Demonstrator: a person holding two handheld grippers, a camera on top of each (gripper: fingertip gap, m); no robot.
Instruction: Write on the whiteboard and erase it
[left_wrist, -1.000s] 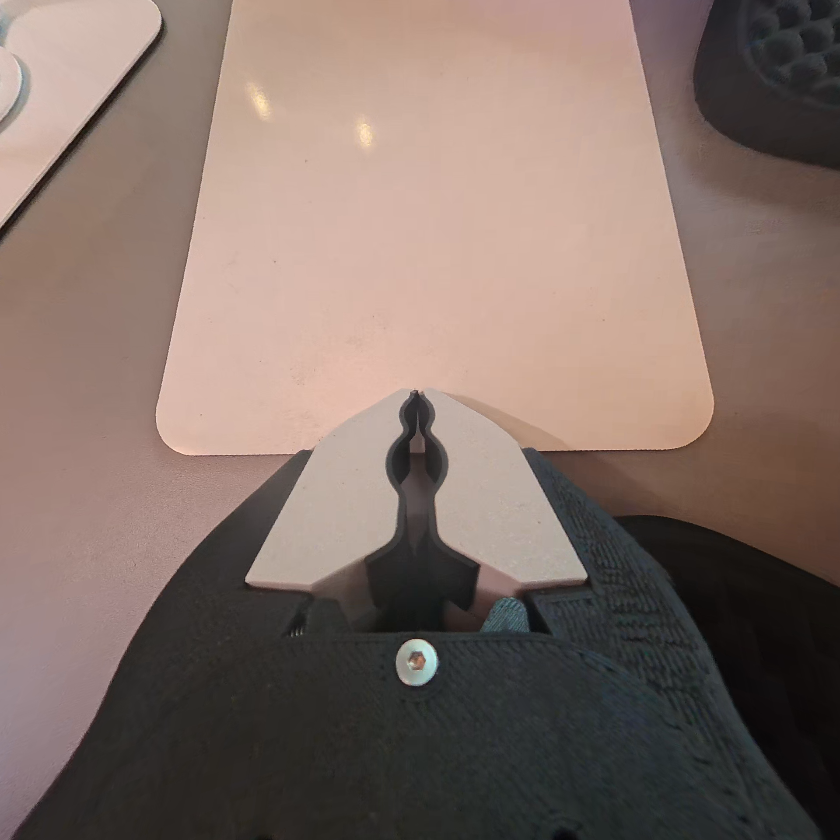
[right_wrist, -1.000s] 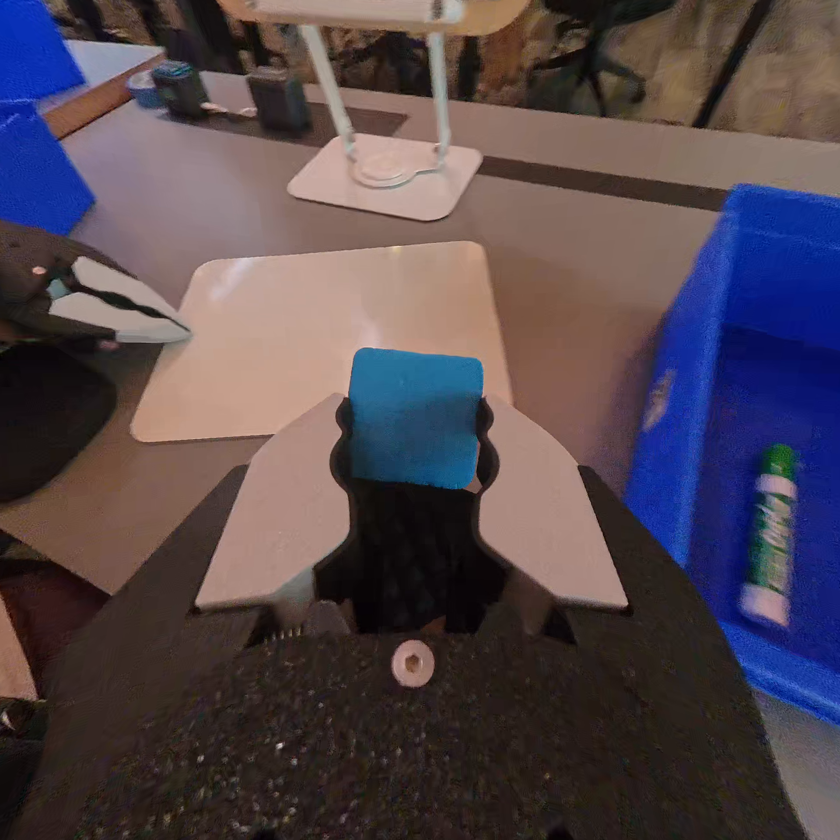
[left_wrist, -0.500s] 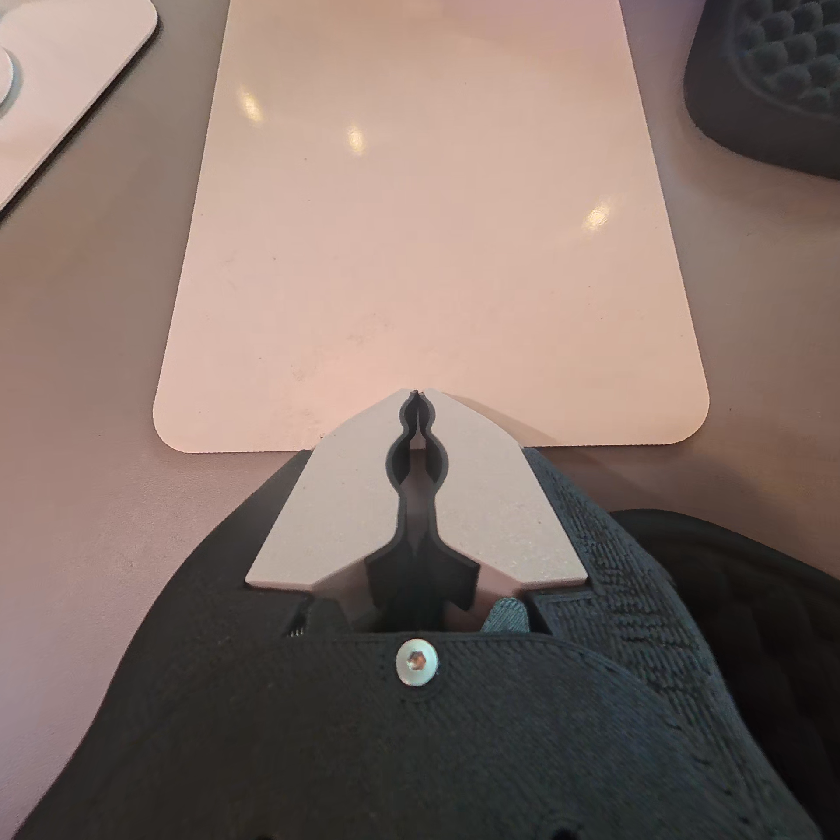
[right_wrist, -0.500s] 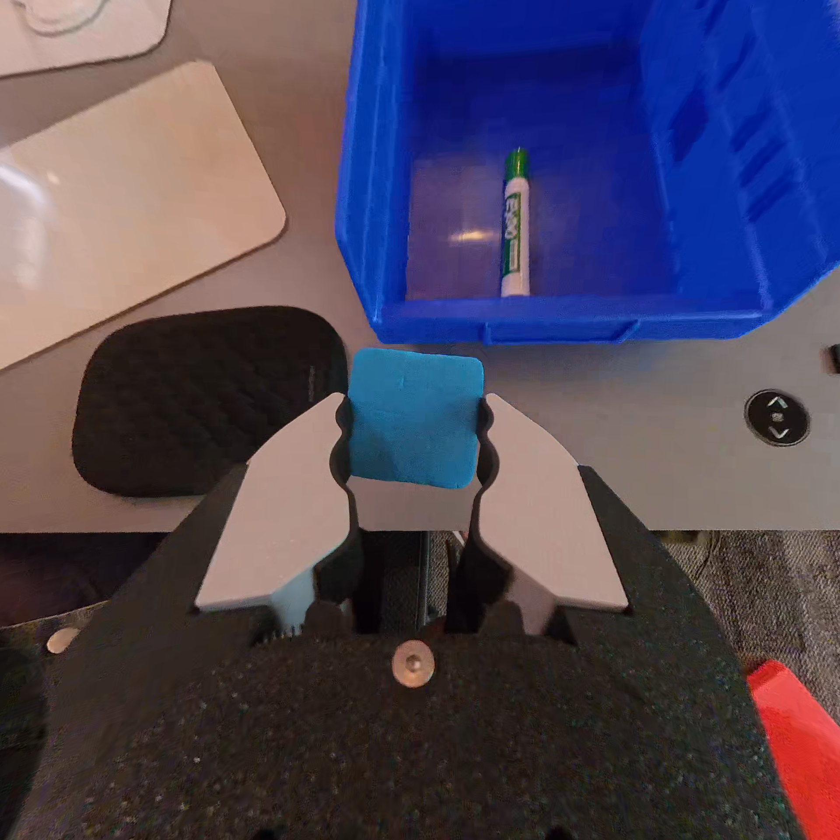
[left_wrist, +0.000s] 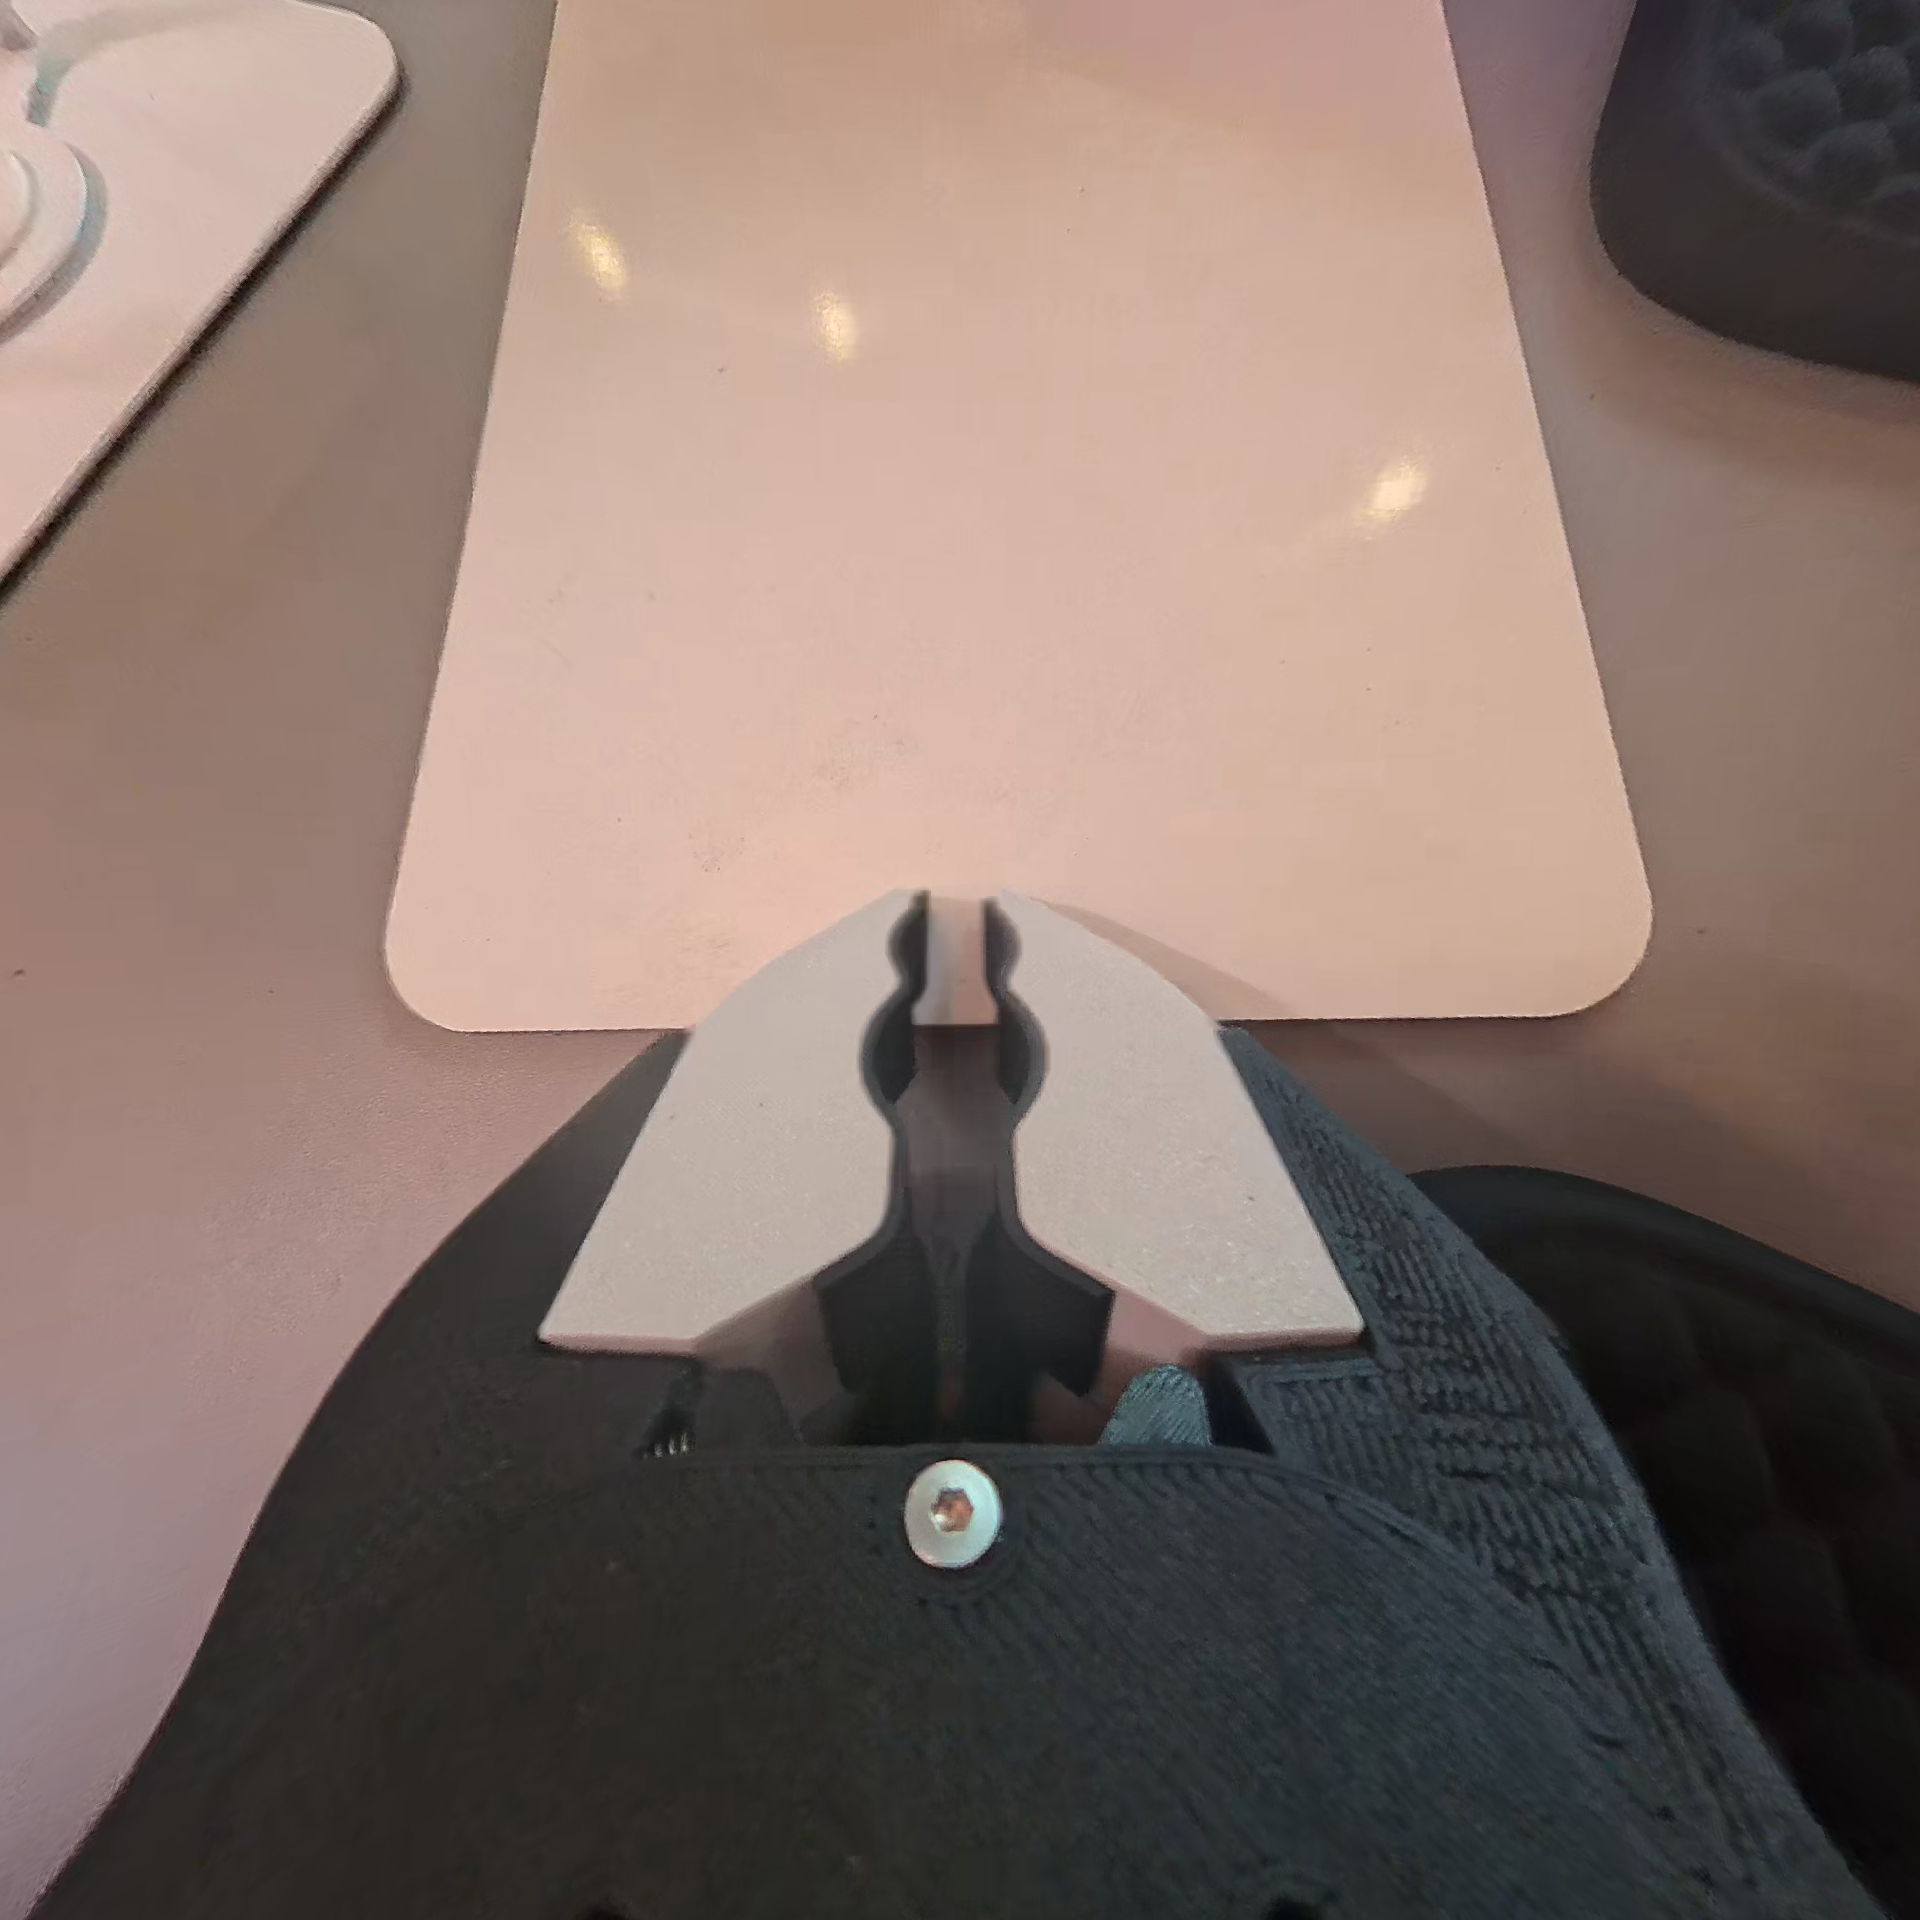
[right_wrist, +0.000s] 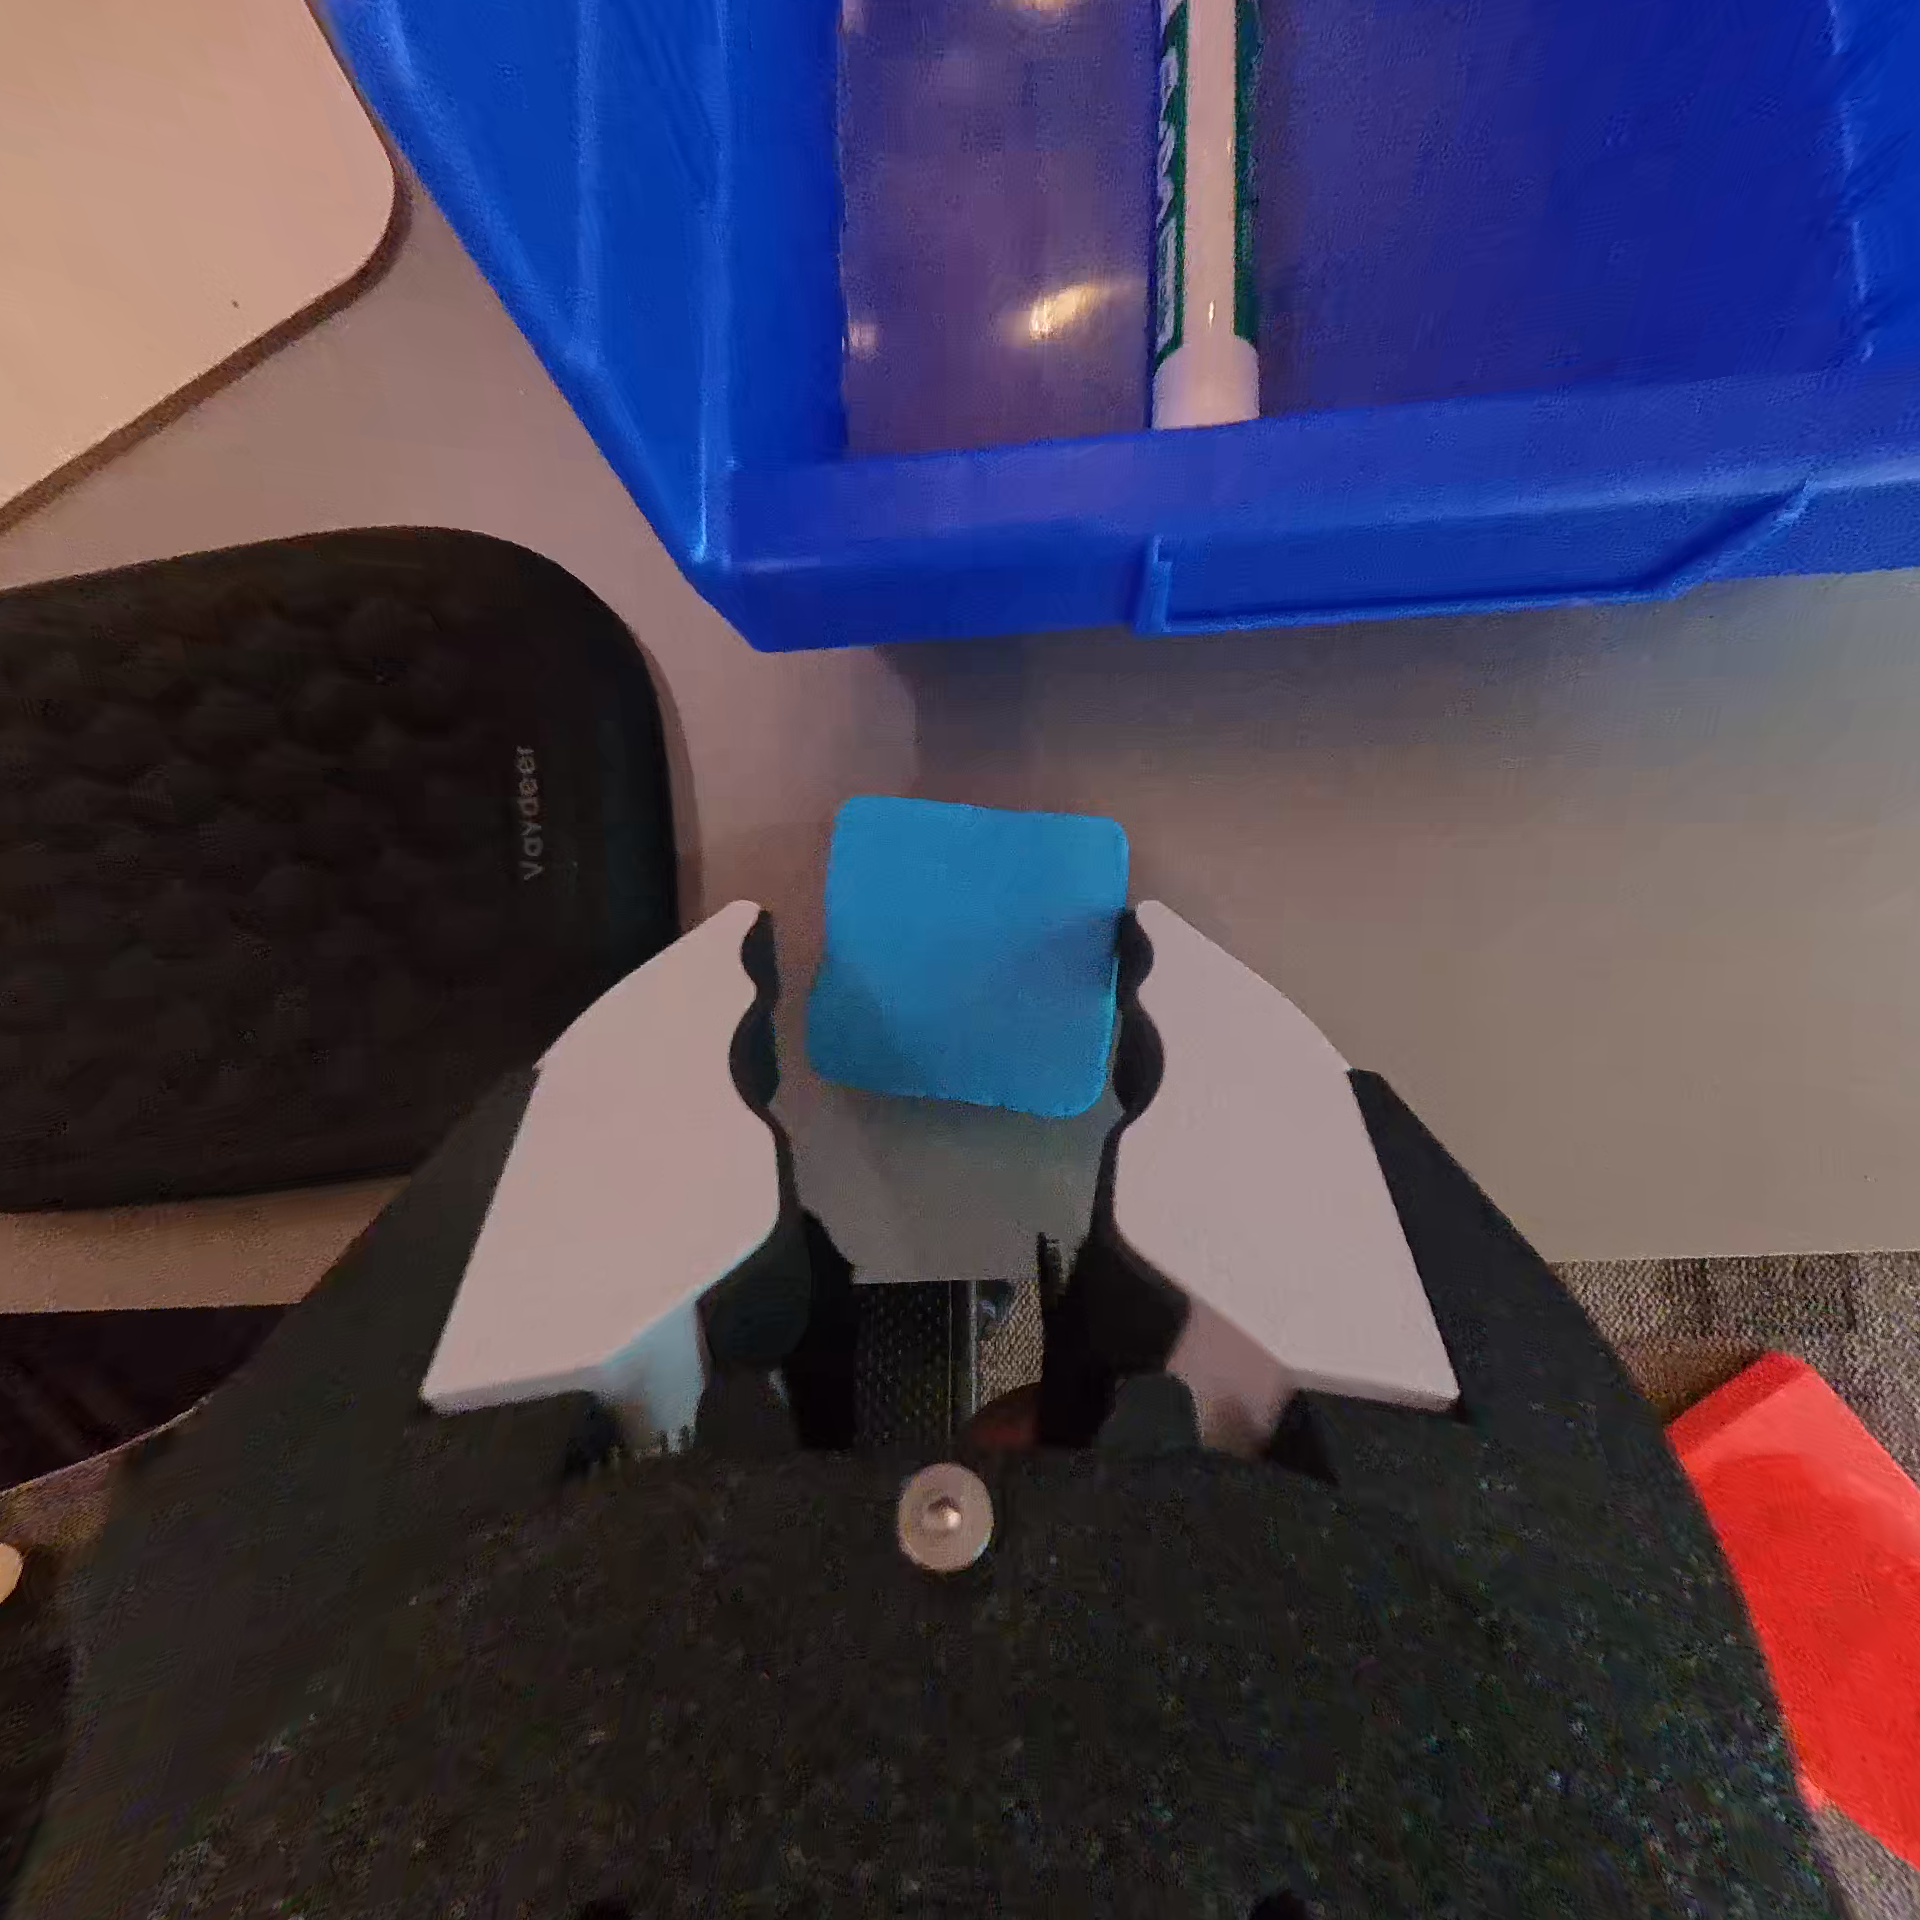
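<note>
The blank whiteboard (left_wrist: 935, 520) lies flat on the grey table; its corner also shows in the right wrist view (right_wrist: 156, 208). My left gripper (left_wrist: 954, 904) is at the board's near edge, its tips a narrow gap apart and empty. My right gripper (right_wrist: 945, 920) is open near the table's front edge. The blue eraser (right_wrist: 966, 956) sits tilted between its fingers, clear of the left finger and against the right one. A green-and-white marker (right_wrist: 1205, 208) lies in the blue bin (right_wrist: 1247, 520) just beyond.
A black textured pad (right_wrist: 291, 862) lies left of the right gripper and shows in the left wrist view (left_wrist: 1766, 156) at top right. A white stand base (left_wrist: 156, 208) is left of the board. A red object (right_wrist: 1818, 1558) is below the table edge. There is about 45 cm between the tips of the two grippers.
My right gripper swung from the board to the table in front of the bin, lowered, and opened off the eraser. My left gripper's tips parted slightly; it stayed in place.
</note>
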